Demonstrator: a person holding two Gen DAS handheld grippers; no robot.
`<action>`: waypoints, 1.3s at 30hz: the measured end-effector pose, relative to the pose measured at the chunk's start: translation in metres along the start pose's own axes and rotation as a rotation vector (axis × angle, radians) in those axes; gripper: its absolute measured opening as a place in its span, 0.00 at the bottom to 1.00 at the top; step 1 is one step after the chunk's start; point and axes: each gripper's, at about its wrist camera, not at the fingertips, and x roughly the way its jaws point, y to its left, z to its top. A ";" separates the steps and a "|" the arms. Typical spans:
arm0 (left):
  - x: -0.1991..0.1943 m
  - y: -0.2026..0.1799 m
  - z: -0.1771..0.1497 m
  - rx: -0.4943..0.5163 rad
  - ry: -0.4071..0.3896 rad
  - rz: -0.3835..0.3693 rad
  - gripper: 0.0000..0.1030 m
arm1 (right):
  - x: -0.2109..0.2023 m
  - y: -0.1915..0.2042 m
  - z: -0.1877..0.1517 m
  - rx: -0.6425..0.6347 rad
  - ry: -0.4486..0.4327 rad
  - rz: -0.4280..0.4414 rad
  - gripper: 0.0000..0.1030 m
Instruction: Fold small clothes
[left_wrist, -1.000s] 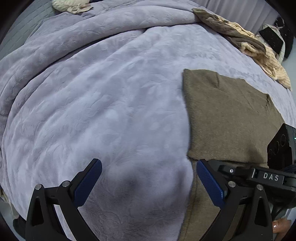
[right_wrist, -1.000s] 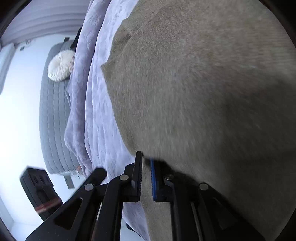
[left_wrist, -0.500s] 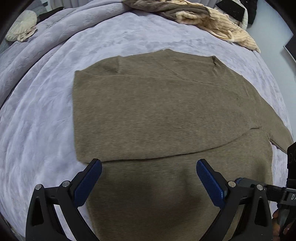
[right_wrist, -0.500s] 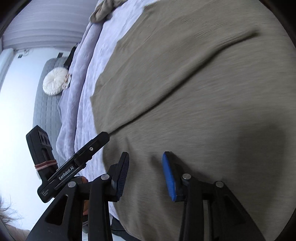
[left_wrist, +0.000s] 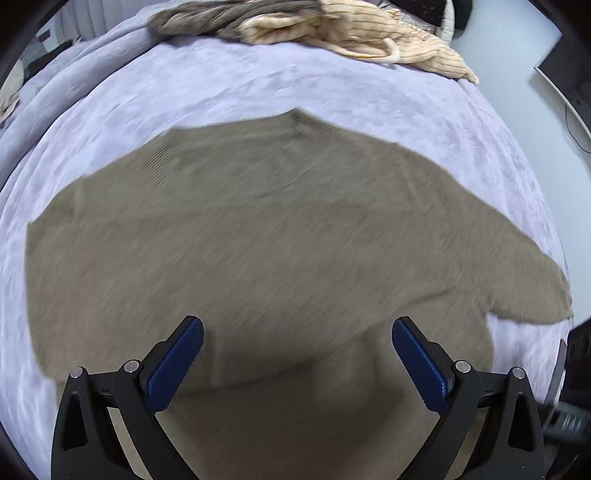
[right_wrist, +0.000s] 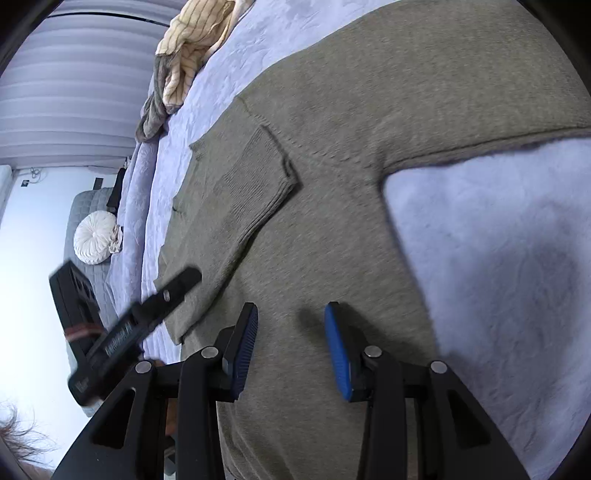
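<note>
An olive-brown knit sweater (left_wrist: 258, 240) lies flat on the lavender blanket (left_wrist: 332, 92), one sleeve folded across its body and the other sleeve stretched out to the right (left_wrist: 528, 291). It also shows in the right wrist view (right_wrist: 369, 110), with the folded sleeve's cuff (right_wrist: 258, 173) on the body. My left gripper (left_wrist: 297, 332) is wide open and empty above the sweater's lower part. My right gripper (right_wrist: 291, 321) is open and empty just above the sweater's body.
A heap of beige striped and grey clothes (left_wrist: 332, 26) lies at the far edge of the bed. A round white cushion (right_wrist: 96, 238) sits on a grey quilted bench. The left hand's gripper body (right_wrist: 122, 332) shows at the left in the right wrist view.
The right gripper has opened wider and moved right over the sweater. The left gripper has swung right, from the blanket to over the sweater, staying open.
</note>
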 end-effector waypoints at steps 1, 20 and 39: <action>0.006 -0.012 0.006 0.027 -0.007 0.011 0.99 | -0.002 -0.003 0.001 0.004 -0.001 0.002 0.40; 0.036 -0.089 -0.011 0.208 0.078 0.048 0.99 | -0.057 -0.060 0.016 0.119 -0.115 0.002 0.40; 0.040 -0.107 -0.004 0.183 0.082 0.021 0.99 | -0.170 -0.156 0.051 0.367 -0.478 -0.132 0.40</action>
